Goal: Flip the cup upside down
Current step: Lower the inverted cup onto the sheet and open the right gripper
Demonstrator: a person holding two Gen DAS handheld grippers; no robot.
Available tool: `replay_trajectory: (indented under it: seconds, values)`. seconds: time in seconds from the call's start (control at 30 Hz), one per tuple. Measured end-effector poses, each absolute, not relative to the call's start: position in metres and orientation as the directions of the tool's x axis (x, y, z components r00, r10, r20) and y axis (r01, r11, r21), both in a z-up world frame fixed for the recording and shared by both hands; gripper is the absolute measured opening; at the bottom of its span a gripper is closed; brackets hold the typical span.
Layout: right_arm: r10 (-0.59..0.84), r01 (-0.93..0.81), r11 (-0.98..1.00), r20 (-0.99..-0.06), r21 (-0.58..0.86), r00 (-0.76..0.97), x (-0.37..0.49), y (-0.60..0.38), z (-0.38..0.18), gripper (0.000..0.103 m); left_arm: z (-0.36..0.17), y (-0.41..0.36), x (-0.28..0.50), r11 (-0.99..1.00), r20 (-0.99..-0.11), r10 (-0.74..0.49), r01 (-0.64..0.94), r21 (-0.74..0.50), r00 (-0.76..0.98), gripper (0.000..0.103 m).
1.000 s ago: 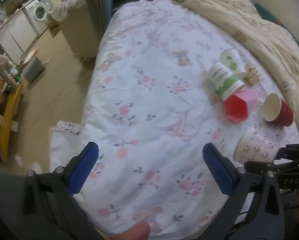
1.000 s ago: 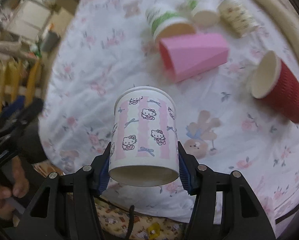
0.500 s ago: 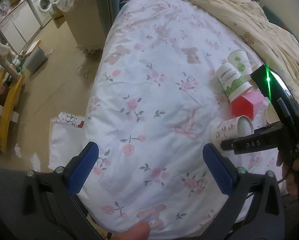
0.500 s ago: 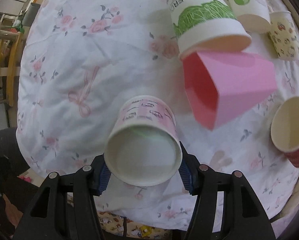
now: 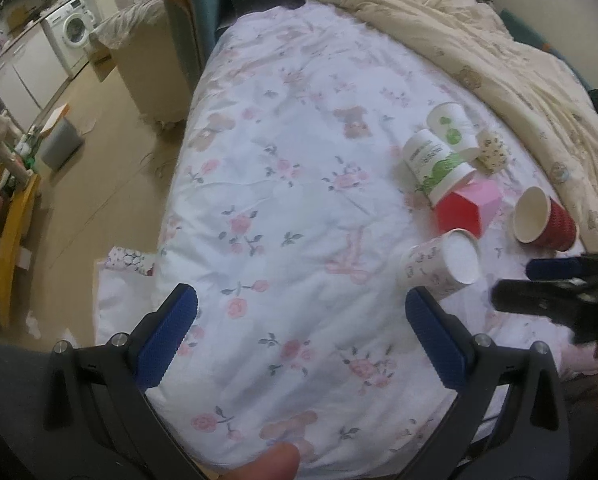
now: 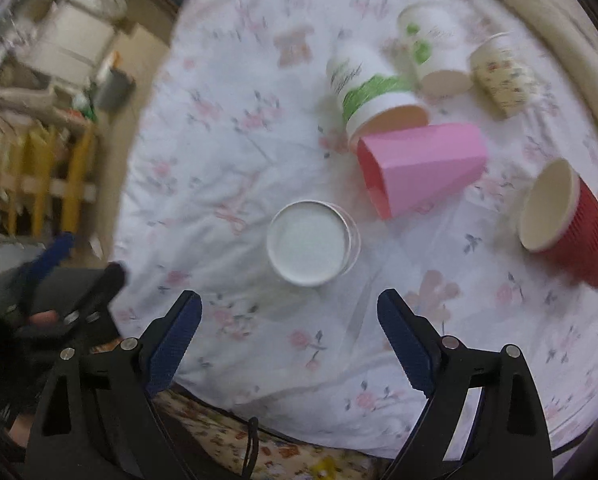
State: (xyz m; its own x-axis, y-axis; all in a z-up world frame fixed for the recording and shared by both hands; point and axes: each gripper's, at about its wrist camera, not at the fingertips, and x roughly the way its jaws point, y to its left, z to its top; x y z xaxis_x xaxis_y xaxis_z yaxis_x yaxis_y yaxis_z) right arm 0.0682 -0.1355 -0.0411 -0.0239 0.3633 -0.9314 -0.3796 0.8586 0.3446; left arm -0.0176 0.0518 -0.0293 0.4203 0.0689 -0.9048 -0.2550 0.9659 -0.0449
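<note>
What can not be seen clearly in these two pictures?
- Hello Kitty cup, right wrist view: only its flat white base shows; the rim underneath is hidden.
- Right gripper, left wrist view: blurred and cut by the frame edge.
- Washing machine, left wrist view: too small for detail.

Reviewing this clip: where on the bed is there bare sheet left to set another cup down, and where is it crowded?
Bare floral sheet runs from the Hello Kitty cup to the bed's floor-side edge, and between that cup and the right gripper. Crowded: the pink cup, green-print cup, green-dot cup, small patterned cup and red cup cluster by the beige blanket.
</note>
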Motion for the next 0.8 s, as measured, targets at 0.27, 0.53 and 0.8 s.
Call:
replay_trajectory:
  seconds: [0.27, 0.53, 0.8]
  values:
    - [0.342, -0.420, 0.890, -0.868, 0.177, 0.359, -0.005, -0.165, 0.008, 0.092, -0.005, 0.040, -0.027, 0.983, -0.855, 0.048, -0.174, -0.050, 0.516, 0.103]
    - [0.285, -0.274, 0.951, -0.755, 0.145, 0.590, -0.040, -0.203, 0.023, 0.092, 0.009, 0.034, -0.047, 0.989, -0.810, 0.042, -0.141, -0.050, 0.585, 0.103]
    - [0.285, -0.210, 0.958, -0.740, 0.197, 0.610, -0.052, -0.222, 0.002, 0.099, 0.009, 0.024, -0.073, 0.988, -0.771, 0.051, -0.146, -0.055, 0.634, 0.103]
